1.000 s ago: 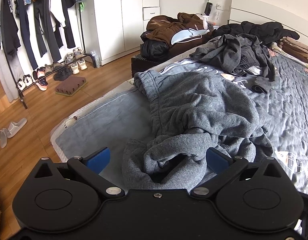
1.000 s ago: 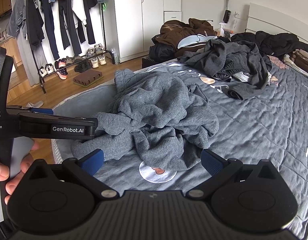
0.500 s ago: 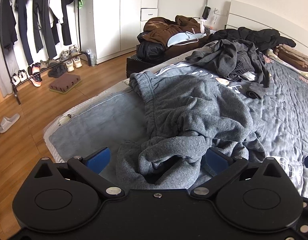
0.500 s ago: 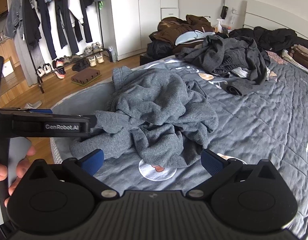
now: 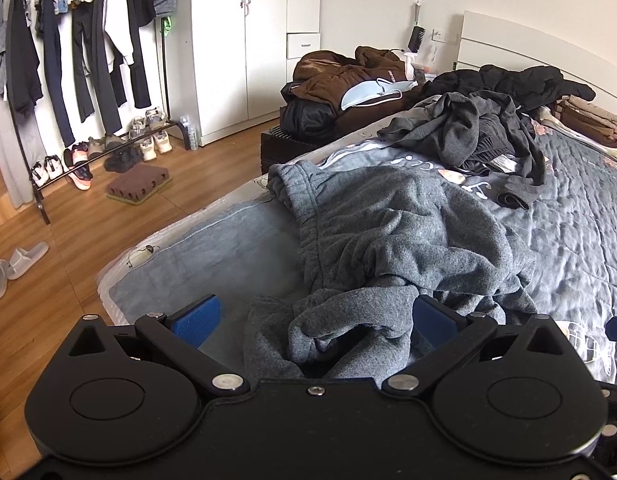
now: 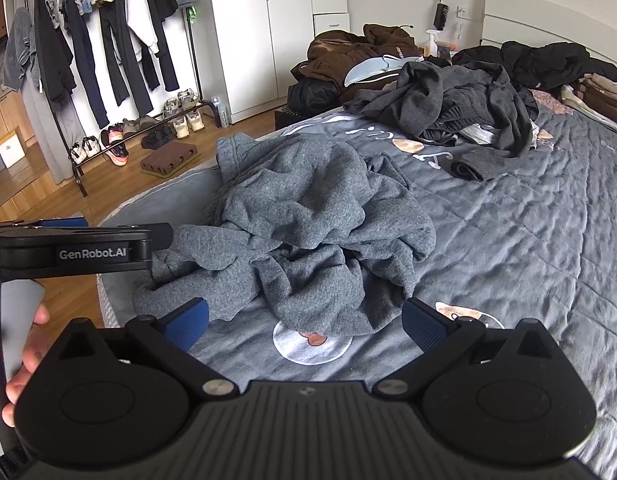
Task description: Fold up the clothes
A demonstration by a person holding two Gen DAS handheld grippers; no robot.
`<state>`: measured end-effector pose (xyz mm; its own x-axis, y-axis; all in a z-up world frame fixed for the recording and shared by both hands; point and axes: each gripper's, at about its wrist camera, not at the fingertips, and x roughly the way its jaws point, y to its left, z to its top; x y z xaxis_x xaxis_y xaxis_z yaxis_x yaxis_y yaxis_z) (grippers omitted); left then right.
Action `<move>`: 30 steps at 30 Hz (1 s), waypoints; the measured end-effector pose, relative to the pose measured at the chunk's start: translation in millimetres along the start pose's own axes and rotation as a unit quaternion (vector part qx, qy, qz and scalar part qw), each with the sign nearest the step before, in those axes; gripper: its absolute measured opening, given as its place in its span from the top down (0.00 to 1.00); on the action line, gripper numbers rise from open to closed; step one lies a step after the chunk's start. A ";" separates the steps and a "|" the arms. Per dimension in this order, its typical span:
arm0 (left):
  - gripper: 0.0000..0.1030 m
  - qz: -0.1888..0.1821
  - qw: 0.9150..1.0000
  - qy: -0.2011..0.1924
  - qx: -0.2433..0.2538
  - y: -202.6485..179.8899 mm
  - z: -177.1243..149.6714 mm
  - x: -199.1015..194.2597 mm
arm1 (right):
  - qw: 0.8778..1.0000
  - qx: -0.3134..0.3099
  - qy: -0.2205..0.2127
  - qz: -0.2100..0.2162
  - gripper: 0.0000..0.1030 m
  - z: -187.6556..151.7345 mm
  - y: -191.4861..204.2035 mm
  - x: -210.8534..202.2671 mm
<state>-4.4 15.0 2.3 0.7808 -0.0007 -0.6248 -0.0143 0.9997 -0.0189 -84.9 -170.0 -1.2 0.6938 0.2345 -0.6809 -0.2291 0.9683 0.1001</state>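
Crumpled grey fleece sweatpants (image 5: 396,236) (image 6: 316,224) lie in a heap near the foot corner of the bed (image 5: 580,240) (image 6: 528,240), the waistband toward the far edge. My left gripper (image 5: 314,320) stands open, and a bunched fold of the sweatpants lies between its blue pads (image 5: 198,314). From the right wrist view the left gripper (image 6: 72,246) shows side-on at the left, held by a hand (image 6: 24,360). My right gripper (image 6: 304,322) is open above the quilt, just short of the heap's near edge.
Dark grey clothes (image 5: 480,132) (image 6: 460,104) are piled farther up the bed, with black clothing (image 5: 520,80) by the headboard. A brown jacket (image 5: 340,76) lies on a low unit beside the bed. A clothes rack (image 5: 68,60), shoes and slippers (image 5: 16,264) stand on the wooden floor at left.
Both grippers have shifted slightly; the left now sits a little closer over the near fold of the sweatpants. Both stay open and the sweatpants have not moved.
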 end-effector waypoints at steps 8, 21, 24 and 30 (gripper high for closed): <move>0.00 0.001 1.000 -0.011 -0.029 23.7 12.9 -3.0 | 0.999 -0.021 -0.036 0.004 0.01 -0.2 1.7 -4.0; 0.00 0.018 0.995 -0.013 -0.102 65.1 27.5 5.4 | 0.996 -0.068 -0.039 0.037 0.01 35.3 17.6 27.5; 0.00 0.016 0.994 -0.015 -0.110 67.3 29.8 5.3 | 0.992 -0.112 -0.052 0.006 0.01 48.8 28.0 37.3; 0.00 0.004 0.994 -0.003 -0.113 67.7 30.9 11.9 | 0.976 -0.213 -0.030 0.017 0.01 72.5 47.8 67.9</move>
<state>23.3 83.4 17.7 0.7837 0.0090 -0.6210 -0.1608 0.9688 -0.1888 0.7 -101.5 10.0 0.7168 0.2836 -0.6370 -0.5072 0.8389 -0.1973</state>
